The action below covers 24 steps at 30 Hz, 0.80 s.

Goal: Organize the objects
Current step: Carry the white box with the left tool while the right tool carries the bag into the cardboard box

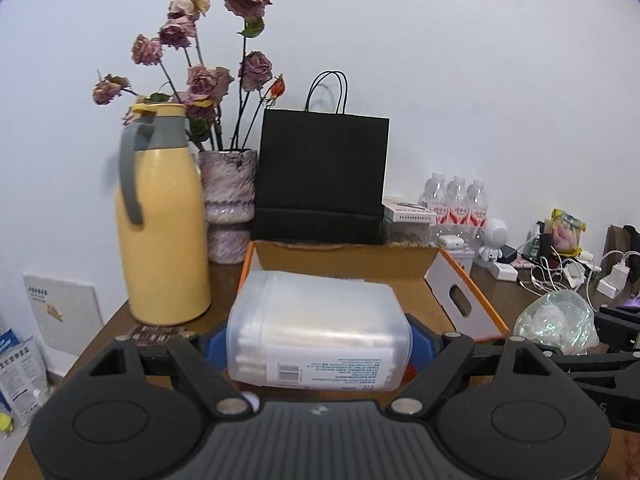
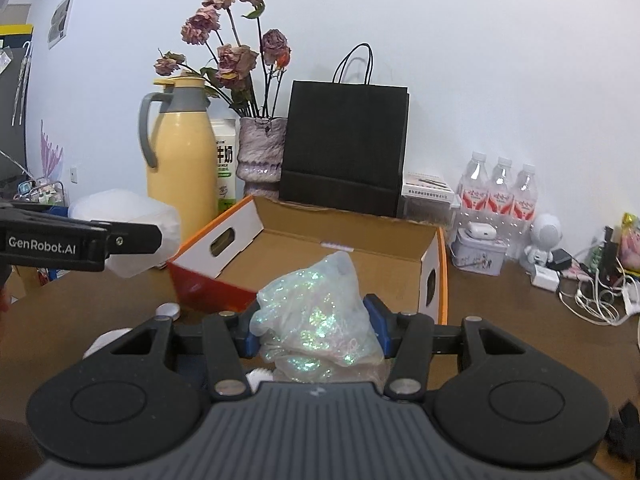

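My left gripper is shut on a clear plastic box of cotton swabs, held above the near edge of an open cardboard box with orange sides. My right gripper is shut on a glittery iridescent plastic bag, held in front of the same cardboard box. The swab box and left gripper show at the left of the right wrist view. The glittery bag shows at the right of the left wrist view.
Behind the box stand a yellow thermos jug, a vase of dried roses, a black paper bag and three water bottles. A milk carton, a tin, a white robot figurine and cables lie on the brown table.
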Available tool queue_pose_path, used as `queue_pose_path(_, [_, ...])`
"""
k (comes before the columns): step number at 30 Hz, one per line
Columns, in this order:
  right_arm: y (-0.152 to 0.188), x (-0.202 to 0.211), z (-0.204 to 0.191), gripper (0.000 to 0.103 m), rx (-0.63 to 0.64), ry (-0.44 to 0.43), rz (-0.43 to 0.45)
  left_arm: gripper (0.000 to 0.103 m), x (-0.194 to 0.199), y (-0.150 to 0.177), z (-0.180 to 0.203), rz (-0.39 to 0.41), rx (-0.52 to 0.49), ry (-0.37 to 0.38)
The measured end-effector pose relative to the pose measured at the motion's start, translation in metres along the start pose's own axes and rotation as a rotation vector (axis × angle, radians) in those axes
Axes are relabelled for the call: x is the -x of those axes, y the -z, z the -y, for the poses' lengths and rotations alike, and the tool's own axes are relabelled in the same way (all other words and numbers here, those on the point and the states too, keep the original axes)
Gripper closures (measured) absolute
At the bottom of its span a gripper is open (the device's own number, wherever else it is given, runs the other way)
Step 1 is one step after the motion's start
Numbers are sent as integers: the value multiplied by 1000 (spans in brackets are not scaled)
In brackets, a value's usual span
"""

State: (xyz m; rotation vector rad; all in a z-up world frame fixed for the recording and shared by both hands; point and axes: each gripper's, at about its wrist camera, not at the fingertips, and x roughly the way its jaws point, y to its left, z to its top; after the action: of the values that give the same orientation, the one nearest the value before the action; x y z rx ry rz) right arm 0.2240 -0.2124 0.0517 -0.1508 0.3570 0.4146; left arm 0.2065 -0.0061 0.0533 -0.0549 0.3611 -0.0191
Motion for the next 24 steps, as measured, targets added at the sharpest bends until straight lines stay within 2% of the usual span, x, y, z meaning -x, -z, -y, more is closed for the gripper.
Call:
queue_pose_path(9, [-17, -70, 33, 52, 7, -27, -12, 20, -79, -20, 0, -15, -23, 14])
queue_pose_path(14, [-25, -110, 53, 52, -15, -78, -32, 20, -119, -27, 1, -22, -37, 10])
queue_pose_path(24, [-25, -169, 71, 51, -1, -93, -94, 20, -175, -35, -3, -53, -44, 19])
